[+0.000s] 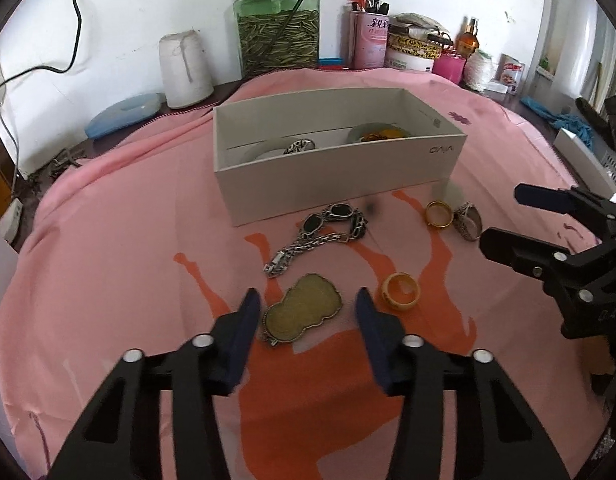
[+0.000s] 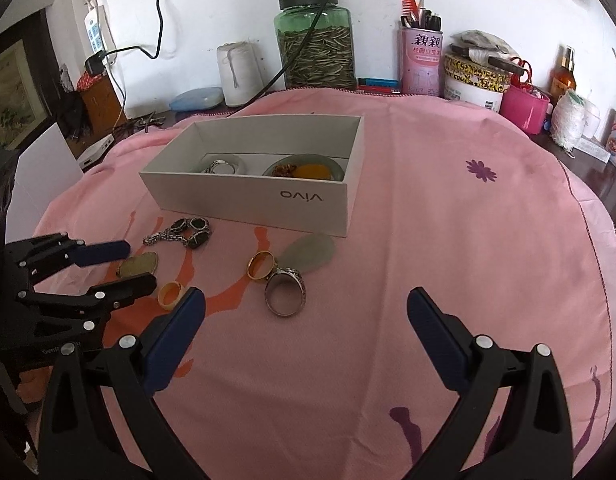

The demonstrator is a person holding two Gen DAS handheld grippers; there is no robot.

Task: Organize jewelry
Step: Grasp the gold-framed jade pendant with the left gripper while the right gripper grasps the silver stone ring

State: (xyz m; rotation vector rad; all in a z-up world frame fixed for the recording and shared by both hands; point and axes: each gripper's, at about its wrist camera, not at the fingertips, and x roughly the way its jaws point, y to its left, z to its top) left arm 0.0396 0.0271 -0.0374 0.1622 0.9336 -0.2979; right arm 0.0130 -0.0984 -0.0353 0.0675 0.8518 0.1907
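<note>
Partly done, judging by the layout. Sitting toward the back of the pink cloth (image 1: 107, 280), a white cardboard box (image 1: 340, 176) with no lid, already holding, from left to right, a patterned silver ring (image 2: 219, 168) on a pale round piece and some amber-orange pieces (image 2: 303, 171) in a pale green round piece.

Left to sort, on the cloth in front of the box's near wall, from left to right:
- a silver chain bracelet with dark oval stones (image 1: 328, 232), just before the wall
- a flat gourd-shaped brass pendant (image 1: 301, 308), nearer the cloth's front edge
- a chunky cream-and-orange ring (image 1: 402, 291), just beside the pendant
- a plain gold band (image 1: 439, 214)
- a large patterned silver ring (image 1: 467, 220), touching or nearly touching the band
- a pale green jade-like drop pendant (image 2: 308, 254), by the box's right front corner

Six loose pieces, so probably well under halfway.

Left gripper (image 1: 306, 294): tilted steeply down at the cloth, straddling the brass pendant, fingers partly closed in but with cloth showing either side of it; not yet gripping, apparently about to pick it up.

Right gripper (image 2: 305, 294): also angled down, low over the cloth's right half, just short of the large silver ring, fingers spread wide, grasping nothing.
</note>
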